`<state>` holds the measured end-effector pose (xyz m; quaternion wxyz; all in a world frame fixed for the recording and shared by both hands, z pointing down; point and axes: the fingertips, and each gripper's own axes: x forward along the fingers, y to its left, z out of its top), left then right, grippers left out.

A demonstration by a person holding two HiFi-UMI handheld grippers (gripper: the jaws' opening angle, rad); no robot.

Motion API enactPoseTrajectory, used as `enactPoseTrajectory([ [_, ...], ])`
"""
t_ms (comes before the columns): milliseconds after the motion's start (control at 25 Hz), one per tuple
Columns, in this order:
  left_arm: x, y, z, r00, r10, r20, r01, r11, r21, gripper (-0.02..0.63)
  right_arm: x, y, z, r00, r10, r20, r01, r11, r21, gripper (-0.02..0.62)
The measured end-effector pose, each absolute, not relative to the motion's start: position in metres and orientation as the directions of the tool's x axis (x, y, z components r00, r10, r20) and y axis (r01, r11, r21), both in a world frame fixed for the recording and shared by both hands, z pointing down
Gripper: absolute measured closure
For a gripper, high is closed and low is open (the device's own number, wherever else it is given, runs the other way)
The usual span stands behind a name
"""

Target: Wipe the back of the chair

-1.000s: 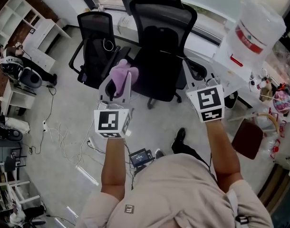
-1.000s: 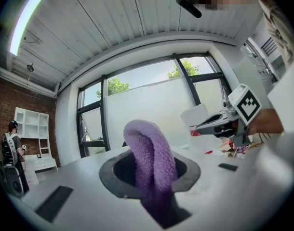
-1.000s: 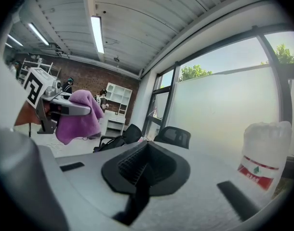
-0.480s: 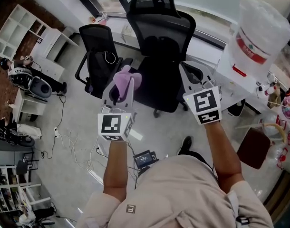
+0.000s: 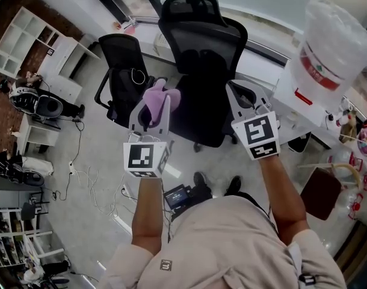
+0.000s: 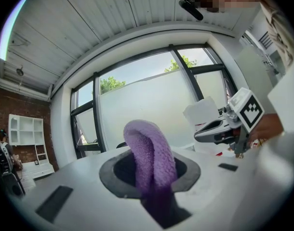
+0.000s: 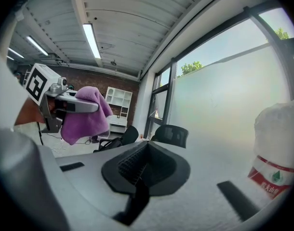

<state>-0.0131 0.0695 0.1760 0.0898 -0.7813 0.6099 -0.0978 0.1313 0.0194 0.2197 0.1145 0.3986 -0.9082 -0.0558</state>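
A tall black mesh office chair stands in front of me with its back facing me. My left gripper is shut on a purple cloth, which bulges out above the jaws just left of the chair's back, apart from it. In the left gripper view the cloth fills the gap between the jaws. My right gripper hangs at the chair's right side, shut with nothing in it. The right gripper view shows its dark pads together, and the left gripper with the cloth.
A smaller black chair stands left of the tall one. A large water jug on a white stand sits at the right. Cables and a small device lie on the floor. White shelves stand far left.
Both grippers have come a little closer to the tall chair's back. The cloth stays held in the left gripper. A foot has stepped forward below.
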Motion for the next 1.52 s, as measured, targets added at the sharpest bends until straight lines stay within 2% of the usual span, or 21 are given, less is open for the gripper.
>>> enactPoseTrajectory([
  [1200,-0.153,-0.139,0.205,0.397,-0.918,0.001,-0.906,-0.392,-0.157,0.515,0.029,-0.135,0.226,-0.436,-0.87,0.231,-0.824,0.489,0.286,0.6],
  [1520,-0.181,-0.2,0.243,0.368,-0.929,0.036,-0.92,-0.369,-0.134,0.515,0.011,-0.183,0.246,-0.406,-0.878,0.255,-0.833,0.47,0.291,0.6],
])
